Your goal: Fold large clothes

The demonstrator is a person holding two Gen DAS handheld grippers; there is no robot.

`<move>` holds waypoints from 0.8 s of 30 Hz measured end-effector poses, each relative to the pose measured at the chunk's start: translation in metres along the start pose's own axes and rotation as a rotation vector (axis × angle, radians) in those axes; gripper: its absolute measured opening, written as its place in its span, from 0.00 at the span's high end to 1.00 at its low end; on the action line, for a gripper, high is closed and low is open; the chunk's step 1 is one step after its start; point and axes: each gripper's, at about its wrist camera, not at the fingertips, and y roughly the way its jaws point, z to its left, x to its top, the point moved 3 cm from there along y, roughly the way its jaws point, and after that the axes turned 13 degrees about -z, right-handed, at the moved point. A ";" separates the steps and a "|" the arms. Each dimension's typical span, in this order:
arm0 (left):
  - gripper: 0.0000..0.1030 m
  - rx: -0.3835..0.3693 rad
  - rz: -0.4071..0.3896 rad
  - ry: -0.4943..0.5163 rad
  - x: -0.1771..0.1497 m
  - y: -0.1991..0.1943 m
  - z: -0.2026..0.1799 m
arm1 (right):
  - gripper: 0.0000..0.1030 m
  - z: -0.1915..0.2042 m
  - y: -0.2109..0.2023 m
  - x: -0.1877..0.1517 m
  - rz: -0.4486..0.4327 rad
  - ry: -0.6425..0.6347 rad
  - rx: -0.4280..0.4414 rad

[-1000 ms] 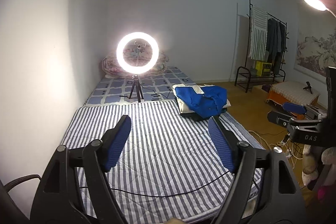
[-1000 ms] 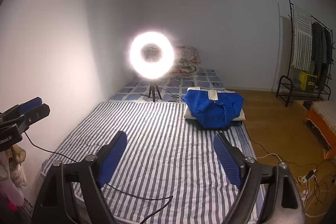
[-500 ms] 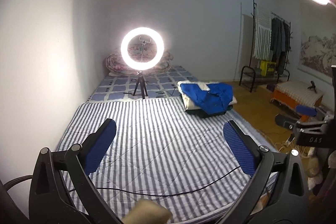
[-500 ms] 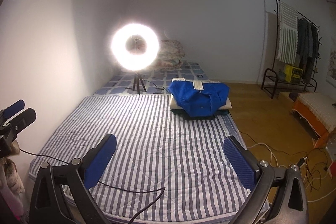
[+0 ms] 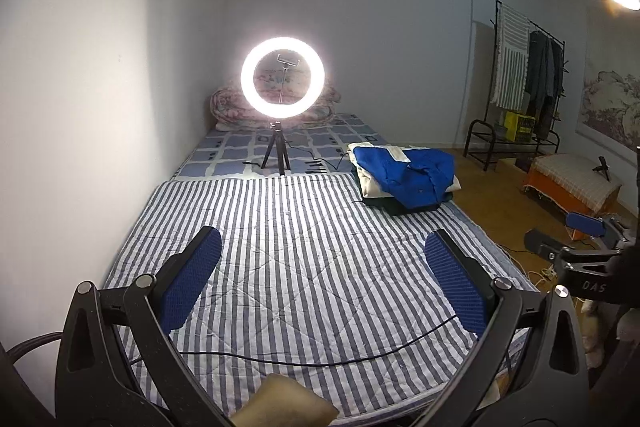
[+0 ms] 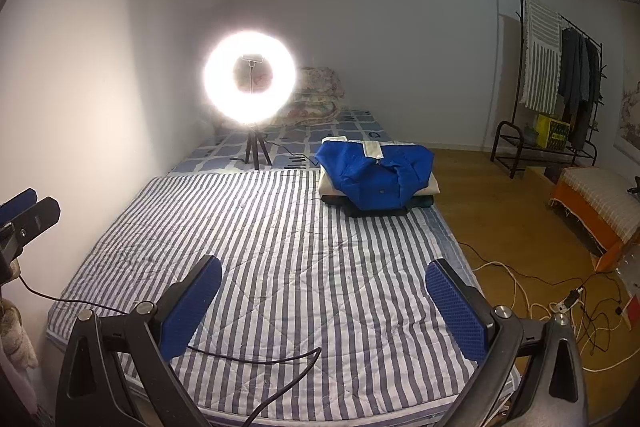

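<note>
Left wrist view shows left tool (image 5: 322, 259) and right tool (image 6: 324, 287) spread wide, empty, above the striped bed (image 5: 304, 227).

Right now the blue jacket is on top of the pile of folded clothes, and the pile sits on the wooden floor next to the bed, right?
Not quite. The blue jacket is on top of the pile of folded clothes, but the pile sits on the striped bed cover near its far right edge, not on the wooden floor. The right wrist view shows this clearly.
</note>
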 end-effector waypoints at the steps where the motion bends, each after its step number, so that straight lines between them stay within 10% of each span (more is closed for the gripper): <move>1: 0.00 -0.003 -0.002 0.004 0.000 -0.001 -0.001 | 0.00 0.000 0.000 0.000 0.000 -0.001 0.000; 24: 0.00 -0.002 -0.010 0.016 -0.001 -0.003 -0.002 | 0.00 0.007 -0.001 0.003 -0.017 -0.025 -0.004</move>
